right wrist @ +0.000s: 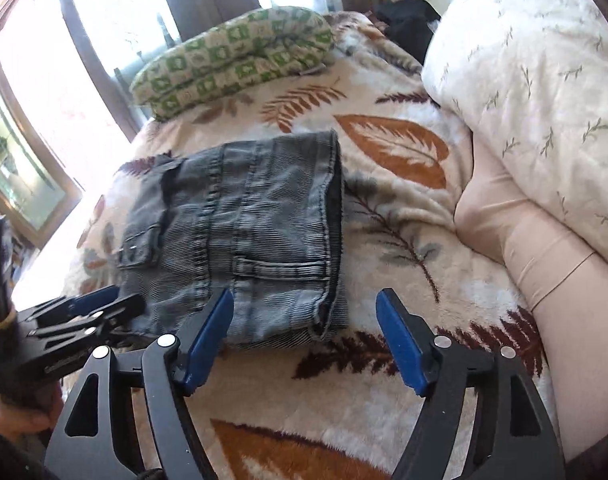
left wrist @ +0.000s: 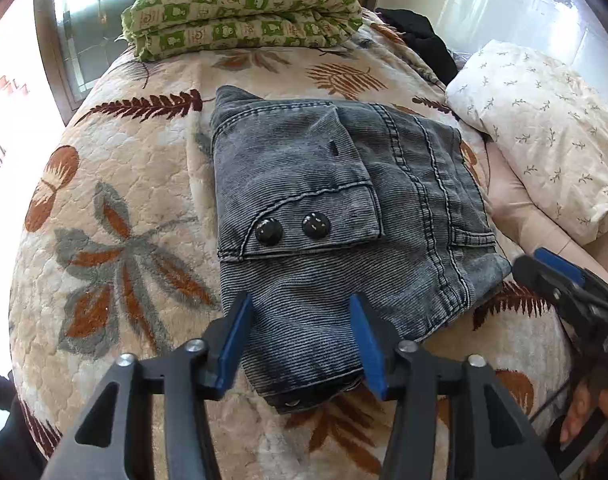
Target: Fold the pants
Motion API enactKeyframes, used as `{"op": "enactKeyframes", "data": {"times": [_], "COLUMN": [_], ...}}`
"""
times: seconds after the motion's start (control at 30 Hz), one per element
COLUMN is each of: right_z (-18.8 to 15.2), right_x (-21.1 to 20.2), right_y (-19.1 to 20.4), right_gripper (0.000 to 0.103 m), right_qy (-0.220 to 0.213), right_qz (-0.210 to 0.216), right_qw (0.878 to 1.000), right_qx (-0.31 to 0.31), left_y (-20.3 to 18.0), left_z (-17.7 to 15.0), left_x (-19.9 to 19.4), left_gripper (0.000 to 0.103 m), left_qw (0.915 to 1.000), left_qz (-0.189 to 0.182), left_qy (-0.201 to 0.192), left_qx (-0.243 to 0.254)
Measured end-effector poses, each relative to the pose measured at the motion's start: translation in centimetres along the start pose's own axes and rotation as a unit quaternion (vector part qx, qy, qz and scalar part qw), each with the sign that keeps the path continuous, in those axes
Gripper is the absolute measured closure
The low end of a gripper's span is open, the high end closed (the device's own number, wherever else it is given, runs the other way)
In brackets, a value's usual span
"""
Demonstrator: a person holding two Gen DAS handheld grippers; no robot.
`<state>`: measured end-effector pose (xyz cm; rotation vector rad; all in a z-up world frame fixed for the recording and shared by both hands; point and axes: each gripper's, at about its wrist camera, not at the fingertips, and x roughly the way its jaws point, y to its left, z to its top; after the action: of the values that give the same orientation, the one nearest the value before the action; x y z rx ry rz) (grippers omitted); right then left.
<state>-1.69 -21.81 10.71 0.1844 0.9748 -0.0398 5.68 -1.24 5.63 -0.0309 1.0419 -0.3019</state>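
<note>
Fingers [left wrist: 240, 332] of both grippers spread, gripping nothing, above the grey corduroy pants [left wrist: 343, 208] folded into a compact rectangle.

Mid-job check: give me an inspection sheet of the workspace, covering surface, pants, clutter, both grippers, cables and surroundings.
Surface: bed covered by a leaf-print blanket.
Job's things: grey pants lying folded into a compact stack on the blanket, pocket flap with two black snaps on top.
Clutter: folded green checked quilt at the far end; white pillow on the right; dark garment behind it.
Grippers: left gripper open, holding nothing, over the near edge of the pants; right gripper open, holding nothing, at their near right corner.
Cables: nothing seen.
Surroundings: bright window beyond the bed.
</note>
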Motion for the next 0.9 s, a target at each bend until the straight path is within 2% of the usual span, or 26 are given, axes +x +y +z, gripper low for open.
{"op": "enactKeyframes", "data": {"times": [0.03, 0.1, 0.27, 0.63, 0.77, 0.9], "right_z": [-0.1, -0.1, -0.4, -1.2, -0.9, -1.1], "right_x": [-0.3, -0.7, -1.8, -0.3, 1.0, 3.8], "right_y": [0.3, 0.8, 1.8, 2.3, 2.3, 2.0], "right_gripper": [0.029, 0.029, 0.023, 0.022, 0.022, 0.022], "right_qy": [-0.004, -0.01, -0.036, -0.019, -0.024, 0.008], "right_qz": [0.0, -0.002, -0.008, -0.015, -0.024, -0.048], "right_qw": [1.0, 1.0, 0.998, 0.997, 0.996, 0.994], "right_qx": [-0.009, -0.021, -0.053, -0.077, -0.083, -0.095], "left_y": [0.1, 0.6, 2.9, 1.4, 0.8, 0.6], "left_z": [0.0, -0.1, -0.8, -0.6, -0.6, -0.8], "left_x": [0.0, 0.2, 0.9, -1.6, -1.2, -0.9], "left_gripper": [0.037, 0.02, 0.013, 0.011, 0.011, 0.011], "left_qw": [1.0, 0.9996, 0.9948, 0.9975, 0.9987, 0.9988], "left_qz": [0.002, 0.01, -0.026, 0.003, 0.015, 0.014], "left_qy": [0.001, 0.007, 0.018, -0.025, -0.016, -0.013], "left_qx": [-0.007, -0.027, -0.097, -0.066, -0.047, -0.044]}}
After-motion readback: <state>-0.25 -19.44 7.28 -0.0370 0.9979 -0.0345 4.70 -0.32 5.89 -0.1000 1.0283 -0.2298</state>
